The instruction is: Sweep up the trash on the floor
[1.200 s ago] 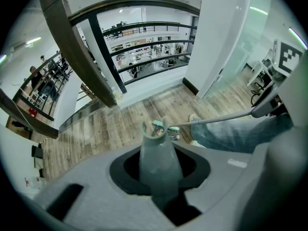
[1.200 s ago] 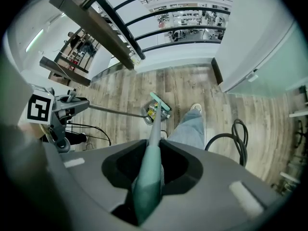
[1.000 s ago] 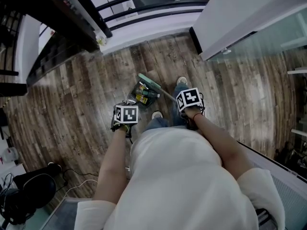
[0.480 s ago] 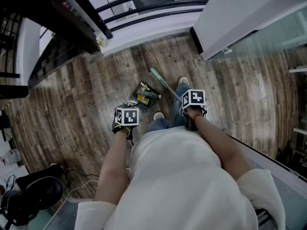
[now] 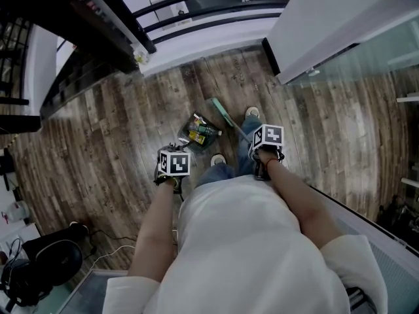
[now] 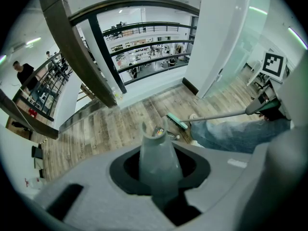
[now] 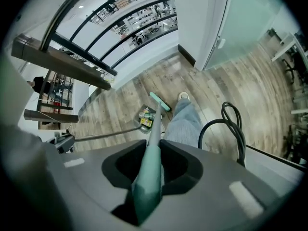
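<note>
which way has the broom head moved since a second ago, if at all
Yes. In the head view the broom head has swung right, away from the dustpan and nearer the shoe.

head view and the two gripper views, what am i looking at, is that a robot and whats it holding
No robot: a person stands on a wooden floor with a hand-held gripper in each hand. The head view looks down from the person's head; each gripper view looks along that gripper's jaws. The left gripper is shut on the grey dustpan handle; the dustpan holds colourful trash. The right gripper is shut on the green broom handle, its brush head beside the dustpan.
</note>
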`<action>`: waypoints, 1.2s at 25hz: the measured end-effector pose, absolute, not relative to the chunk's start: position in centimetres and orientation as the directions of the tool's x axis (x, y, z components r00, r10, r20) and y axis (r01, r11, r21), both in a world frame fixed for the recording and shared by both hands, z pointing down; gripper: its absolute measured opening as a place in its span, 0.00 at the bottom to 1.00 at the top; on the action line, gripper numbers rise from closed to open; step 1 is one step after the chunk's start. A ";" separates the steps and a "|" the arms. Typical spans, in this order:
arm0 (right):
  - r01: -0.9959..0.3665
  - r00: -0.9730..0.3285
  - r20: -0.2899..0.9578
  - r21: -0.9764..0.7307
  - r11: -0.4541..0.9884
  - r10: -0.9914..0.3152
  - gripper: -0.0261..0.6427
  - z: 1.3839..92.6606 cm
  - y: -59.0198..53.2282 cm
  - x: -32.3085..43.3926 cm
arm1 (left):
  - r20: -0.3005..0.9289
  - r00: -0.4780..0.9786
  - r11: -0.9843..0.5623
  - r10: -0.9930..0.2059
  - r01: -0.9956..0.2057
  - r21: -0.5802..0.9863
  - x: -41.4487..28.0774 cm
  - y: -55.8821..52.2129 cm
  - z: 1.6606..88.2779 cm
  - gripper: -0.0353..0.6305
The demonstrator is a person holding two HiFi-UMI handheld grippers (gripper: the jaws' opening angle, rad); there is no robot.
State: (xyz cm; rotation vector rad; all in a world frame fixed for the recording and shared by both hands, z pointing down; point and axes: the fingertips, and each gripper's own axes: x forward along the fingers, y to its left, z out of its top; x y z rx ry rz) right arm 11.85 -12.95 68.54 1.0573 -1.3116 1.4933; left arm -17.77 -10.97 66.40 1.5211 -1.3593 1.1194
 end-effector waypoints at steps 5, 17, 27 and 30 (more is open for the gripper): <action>-0.964 -0.263 0.961 -0.256 -0.078 0.090 0.18 69.0 -12.8 11.8 | 0.955 0.034 -0.110 -0.295 -0.994 0.001 -18.0 -11.1 66.4 0.19; -0.963 -0.262 0.956 -0.250 -0.097 0.131 0.18 69.6 -12.7 12.5 | 0.956 0.027 -0.108 -0.294 -0.994 -0.005 -17.9 -11.2 66.5 0.19; -0.962 -0.262 0.956 -0.248 -0.112 0.134 0.18 69.4 -12.7 12.5 | 0.957 0.022 -0.112 -0.289 -0.994 -0.010 -18.1 -11.4 66.4 0.19; -0.961 -0.264 0.956 -0.249 -0.118 0.129 0.18 69.5 -12.7 12.7 | 0.955 0.033 -0.108 -0.293 -0.994 0.001 -17.7 -11.4 66.4 0.19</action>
